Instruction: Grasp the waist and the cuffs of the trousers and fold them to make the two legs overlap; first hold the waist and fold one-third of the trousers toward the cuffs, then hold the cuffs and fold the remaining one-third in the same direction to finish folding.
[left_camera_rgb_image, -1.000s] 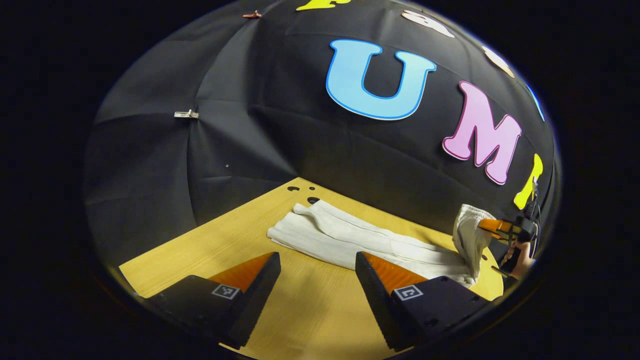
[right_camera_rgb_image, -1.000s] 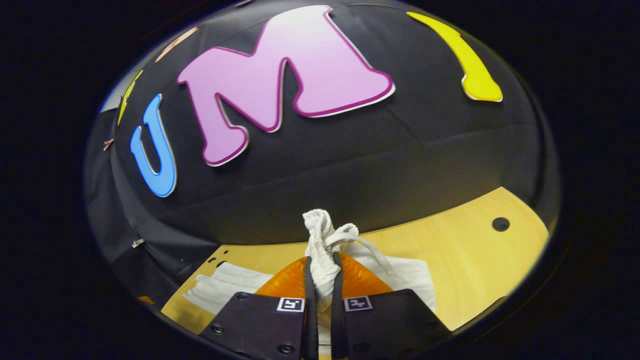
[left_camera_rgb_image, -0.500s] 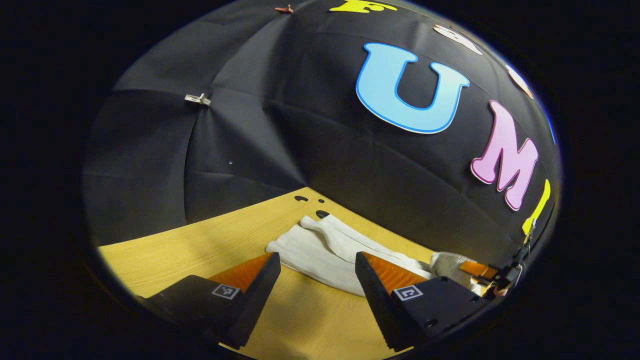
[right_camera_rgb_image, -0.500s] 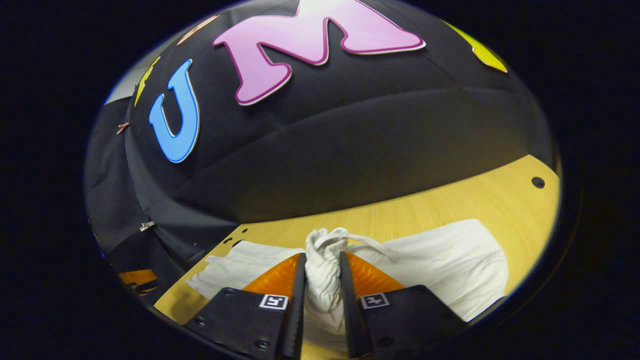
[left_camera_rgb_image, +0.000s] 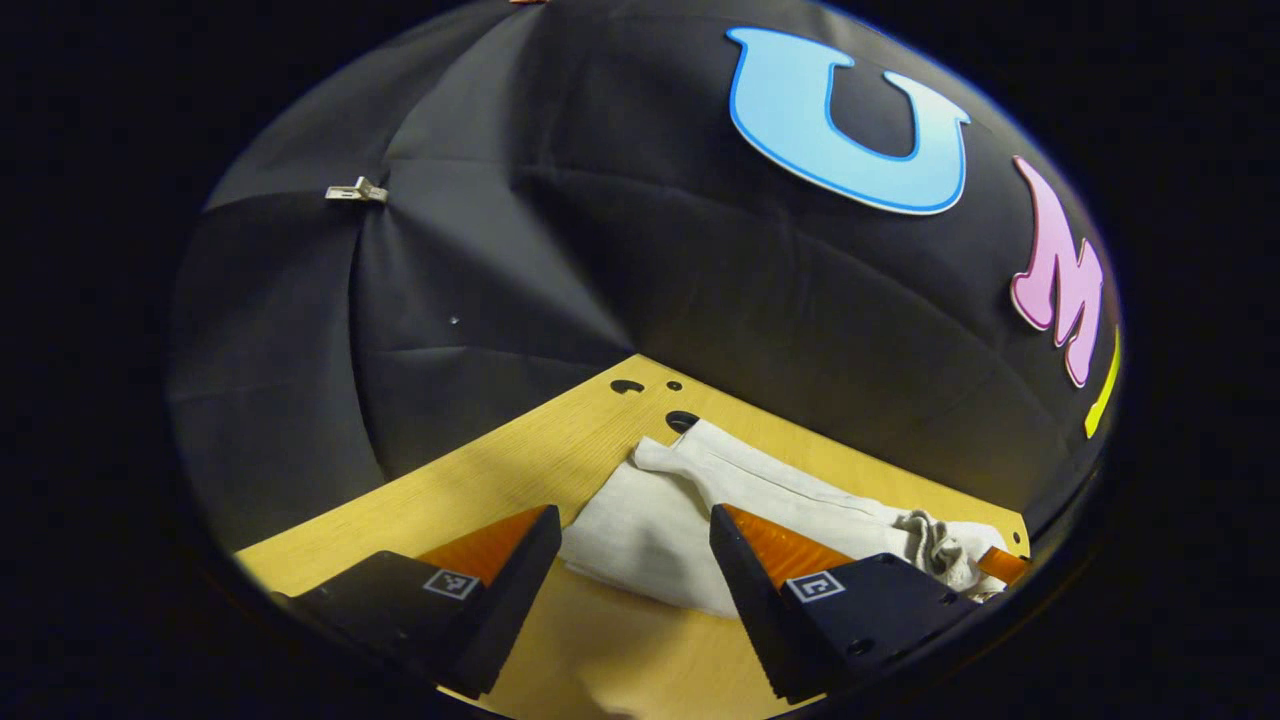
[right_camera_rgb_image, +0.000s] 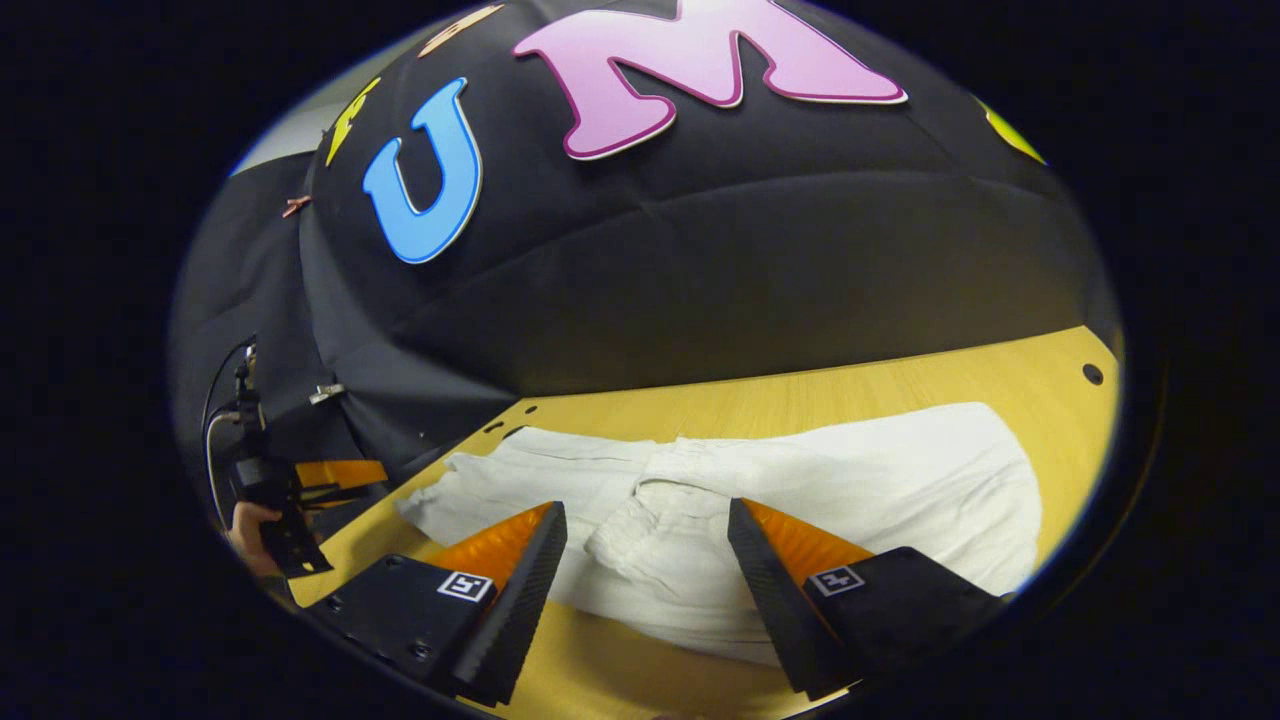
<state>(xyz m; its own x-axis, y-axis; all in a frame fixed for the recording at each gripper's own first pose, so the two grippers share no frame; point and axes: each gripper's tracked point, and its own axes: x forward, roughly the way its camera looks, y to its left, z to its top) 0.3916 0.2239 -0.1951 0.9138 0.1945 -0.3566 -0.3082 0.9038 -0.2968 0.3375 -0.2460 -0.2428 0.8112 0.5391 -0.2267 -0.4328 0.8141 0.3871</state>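
Trousers (right_camera_rgb_image: 800, 500), pale and already folded leg over leg, lie flat on the wooden desk (right_camera_rgb_image: 900, 375) along the black booth wall, the waist end doubled over toward the cuffs. My right gripper (right_camera_rgb_image: 647, 555) hangs low over that bunched waist fold, jaws wide apart and holding nothing. My left gripper (left_camera_rgb_image: 635, 560) sits just short of the cuffs (left_camera_rgb_image: 660, 455), jaws equally spread and empty, tilted down toward the desk. I judge the waist fold is laid and the cuff fold comes next. To do it well, I would slide one jaw under both cuff layers, close firmly, lift only enough to clear, then carry the cuffs evenly over the waist fold. In the right gripper view, a hand (right_camera_rgb_image: 245, 530) grips the left tool from behind.
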